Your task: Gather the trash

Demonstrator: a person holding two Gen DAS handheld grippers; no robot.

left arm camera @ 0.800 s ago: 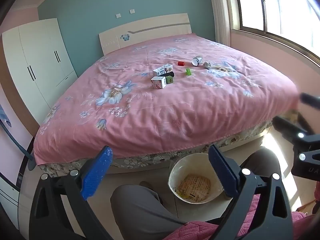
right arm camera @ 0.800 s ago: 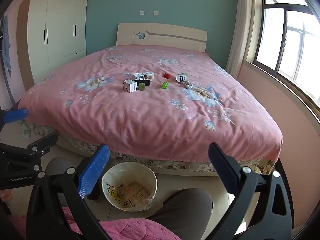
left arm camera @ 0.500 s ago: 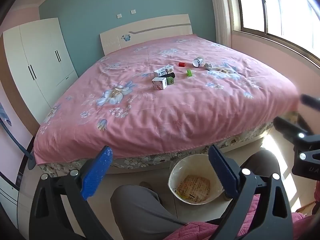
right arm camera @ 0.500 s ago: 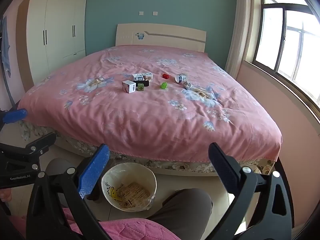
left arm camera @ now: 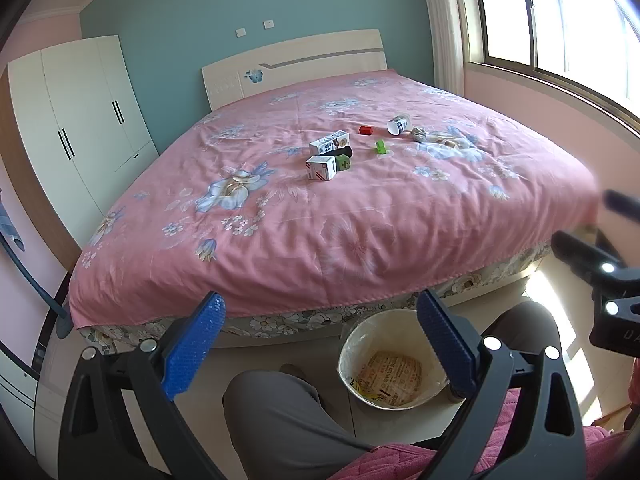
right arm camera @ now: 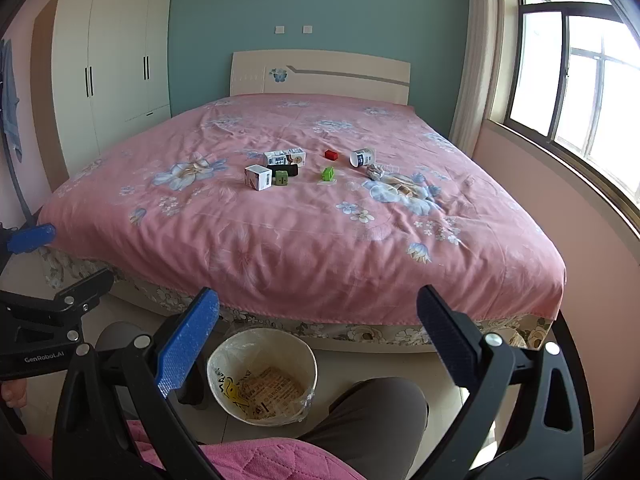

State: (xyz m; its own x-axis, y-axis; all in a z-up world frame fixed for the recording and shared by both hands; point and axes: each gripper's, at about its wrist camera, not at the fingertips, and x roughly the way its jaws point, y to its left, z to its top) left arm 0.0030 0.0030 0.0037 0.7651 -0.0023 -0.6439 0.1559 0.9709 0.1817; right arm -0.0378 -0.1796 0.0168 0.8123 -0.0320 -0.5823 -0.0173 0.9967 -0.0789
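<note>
The left gripper (left arm camera: 318, 328) was seen at the bottom of its own view with the two blue pads spread wide, and nothing was held between them. The right gripper (right arm camera: 318, 322) was found in the same state at the bottom of the right wrist view: jaws fully released, nothing between them. Both were kept low, in front of the foot of the bed (right arm camera: 360, 240), well apart from the trash.

The trash was scattered on the pink flowered bedcover, in the upper middle of both views. A small white box with red stripes (left arm camera: 321, 167) was placed nearest to the camera, and a green cube (left arm camera: 343, 164) was seen just beside it on the right. Behind them a black cylinder (left arm camera: 340, 153) and a longer white carton (left arm camera: 329, 142) were lying close together. More to the right, a bright green piece (left arm camera: 381, 147), a small red block (left arm camera: 365, 130), a white cup (left arm camera: 398, 125) tipped on its side and a crumpled wrapper (left arm camera: 419, 134) were spread out.

On the floor, at the lower middle of the frames, a pale waste bin (right arm camera: 262, 376) lined with a clear bag was standing, and printed paper was visible at its bottom. The person's knees in grey trousers (left arm camera: 280, 416) were seen on both sides of the bin.
</note>
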